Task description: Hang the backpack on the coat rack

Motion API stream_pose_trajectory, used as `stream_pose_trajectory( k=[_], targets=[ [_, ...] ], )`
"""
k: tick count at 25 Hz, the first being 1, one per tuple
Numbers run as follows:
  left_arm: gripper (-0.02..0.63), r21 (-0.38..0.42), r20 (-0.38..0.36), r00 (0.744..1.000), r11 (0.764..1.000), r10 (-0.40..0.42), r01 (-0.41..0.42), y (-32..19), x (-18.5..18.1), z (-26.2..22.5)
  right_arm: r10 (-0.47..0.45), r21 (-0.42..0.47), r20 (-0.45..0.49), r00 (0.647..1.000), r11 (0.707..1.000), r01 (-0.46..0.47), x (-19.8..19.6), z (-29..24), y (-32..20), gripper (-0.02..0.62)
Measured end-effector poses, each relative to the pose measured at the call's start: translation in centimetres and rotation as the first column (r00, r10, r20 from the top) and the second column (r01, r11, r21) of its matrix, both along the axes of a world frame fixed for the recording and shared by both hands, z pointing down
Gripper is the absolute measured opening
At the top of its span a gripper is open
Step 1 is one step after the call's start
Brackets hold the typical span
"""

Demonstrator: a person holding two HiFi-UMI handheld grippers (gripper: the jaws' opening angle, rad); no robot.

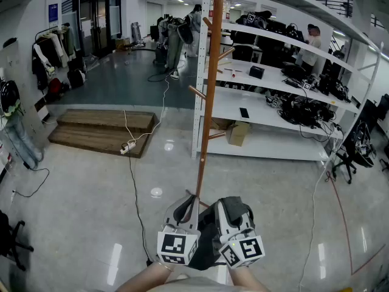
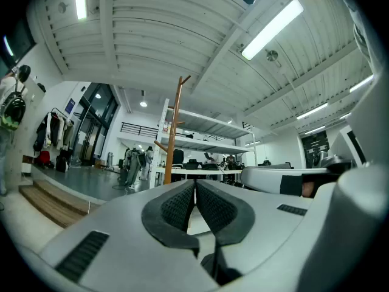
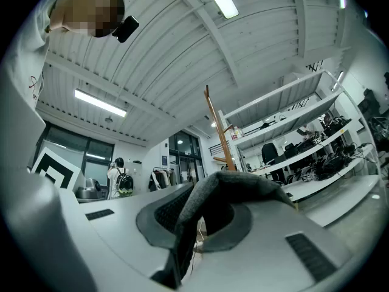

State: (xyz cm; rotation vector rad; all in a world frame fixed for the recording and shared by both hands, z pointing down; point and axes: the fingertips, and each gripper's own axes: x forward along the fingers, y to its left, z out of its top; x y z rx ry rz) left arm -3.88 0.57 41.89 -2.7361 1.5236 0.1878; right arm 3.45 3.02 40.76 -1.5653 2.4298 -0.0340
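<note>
Backpack point(image 1: 209, 248), dark, at 6 o'clock in the head view, hanging low between the two tools and mostly hidden by them and their marker cubes. Its grey fabric strap point(image 3: 237, 184) is draped over one jaw of the right tool point(image 3: 203, 190) and runs down between the two pads, which are clenched on it; in the head view the right tool point(image 1: 228, 201) lies at 5 o'clock of the frame. The left tool point(image 1: 193, 196) sits just beside it at 7 o'clock. In the left gripper view, the left tool point(image 2: 195, 184) has its pads pressed together at the tips, with nothing visible between them. Whether this tool touches the backpack cannot be told. The coat rack point(image 1: 209, 102), a brown wooden pole with short angled pegs, rises from just beyond the tools toward 12 o'clock; it also stands upright ahead of the jaws in both gripper views point(image 2: 171, 135) point(image 3: 220, 135). White shelving point(image 1: 285, 78) loaded with equipment lies behind it at 2 o'clock. A low wooden platform point(image 1: 103, 129) lies at 10 o'clock on the glossy floor point(image 1: 79, 224).
</note>
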Motion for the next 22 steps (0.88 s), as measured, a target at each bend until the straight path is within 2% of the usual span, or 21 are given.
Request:
stream_pose_trajectory(
  k=[12, 22],
  targets=[
    [0.021, -0.008, -0.010, 1.000, 1.000, -0.007, 0.007, 0.3, 0.1, -0.4, -0.020, 0.005, 0.019, 1.000, 1.000, 0.020, 0.0, -0.3, 0.3, 0.037],
    [0.021, -0.014, -0.010, 0.999, 0.999, -0.034, 0.034, 0.2, 0.4, -0.3, -0.001, 0.054, 0.002, 1.000, 0.999, 0.000, 3.0, -1.8, -0.5, 0.037]
  ],
)
